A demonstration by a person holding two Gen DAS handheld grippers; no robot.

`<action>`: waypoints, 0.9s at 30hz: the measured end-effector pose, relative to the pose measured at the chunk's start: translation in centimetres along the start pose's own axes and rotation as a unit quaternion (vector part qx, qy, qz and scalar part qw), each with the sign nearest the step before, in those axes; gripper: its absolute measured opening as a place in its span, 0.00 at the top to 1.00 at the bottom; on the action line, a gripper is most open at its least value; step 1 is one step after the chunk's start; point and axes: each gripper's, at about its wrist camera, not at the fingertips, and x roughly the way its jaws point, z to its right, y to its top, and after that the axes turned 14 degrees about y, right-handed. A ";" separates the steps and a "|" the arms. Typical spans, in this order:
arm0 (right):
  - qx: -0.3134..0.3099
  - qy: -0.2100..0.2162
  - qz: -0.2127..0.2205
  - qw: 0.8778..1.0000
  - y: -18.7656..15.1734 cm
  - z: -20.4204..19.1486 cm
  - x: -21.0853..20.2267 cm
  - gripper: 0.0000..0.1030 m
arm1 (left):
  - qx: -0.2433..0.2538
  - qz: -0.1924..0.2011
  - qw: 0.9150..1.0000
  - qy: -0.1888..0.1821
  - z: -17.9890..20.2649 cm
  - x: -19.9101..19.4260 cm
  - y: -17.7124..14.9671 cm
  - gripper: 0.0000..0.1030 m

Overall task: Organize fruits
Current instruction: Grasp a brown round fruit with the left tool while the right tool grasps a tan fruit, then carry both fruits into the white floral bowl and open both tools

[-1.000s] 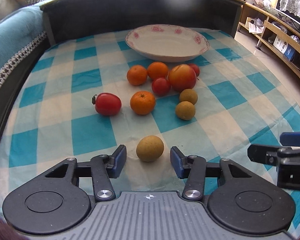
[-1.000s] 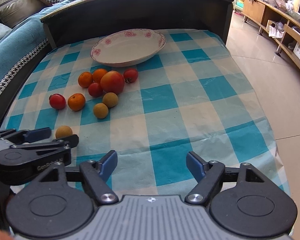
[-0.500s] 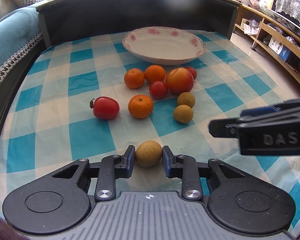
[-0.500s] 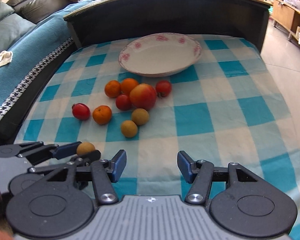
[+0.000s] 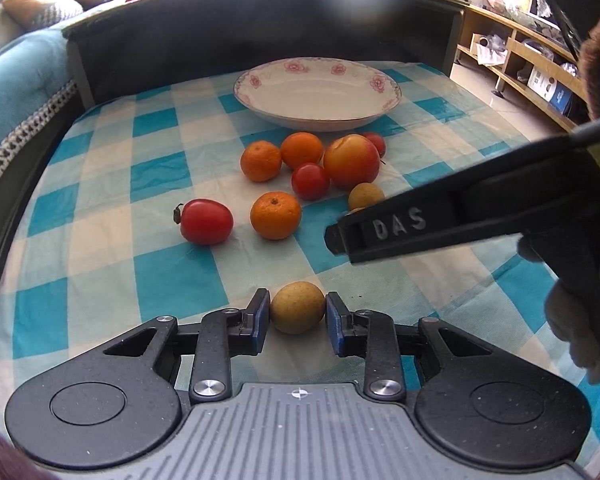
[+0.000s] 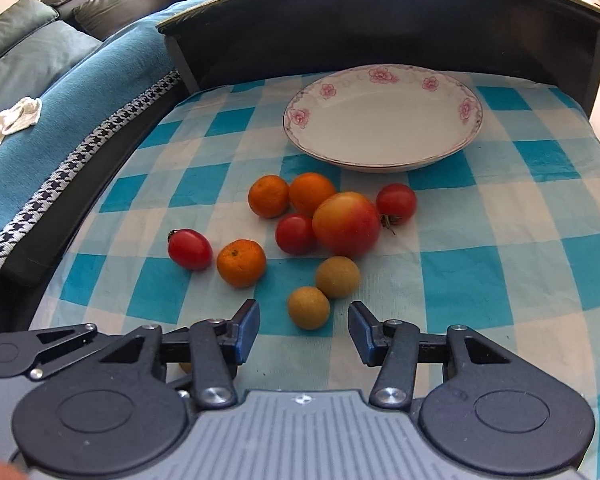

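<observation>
Left wrist view, item one: our left gripper [image 5: 297,318], low over the checked tablecloth [image 5: 100,208], its blue pads [image 5: 260,322] pressed against either side of a tan round fruit [image 5: 297,312] (a longan, by the look of it), which sits on the cloth at the near edge of the spread. Its jaws closed in within the last second, then eased very slightly, and the fruit is between them. Item two, same view: the black body of our right gripper crossing in from the right, lettered on its side, hiding most of one tan fruit; a second tan fruit [image 5: 365,197] shows just past it. Right wrist view, item three: our right gripper [image 6: 304,330], jaws spread but lately narrowing, its pads standing clear on both sides of a small tan fruit [image 6: 309,307] that lies between them on the cloth; a slightly larger tan one [image 6: 337,277] touches it from behind. Item four: three mandarins [image 6: 241,263], three small tomatoes [image 6: 190,249] and one large red-yellow fruit [image 6: 346,224], clustered mid-cloth. Item five: a white plate [image 6: 384,80] with pink flowers on its rim, beyond the cluster, holding nothing, with a dark curved board [image 6: 380,20] behind it.
</observation>
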 end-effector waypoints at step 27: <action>-0.029 -0.016 -0.005 0.999 -0.6 -0.1 -1.5 0.74 | -0.026 -0.021 0.999 -0.027 -0.7 -0.1 0.3 0.64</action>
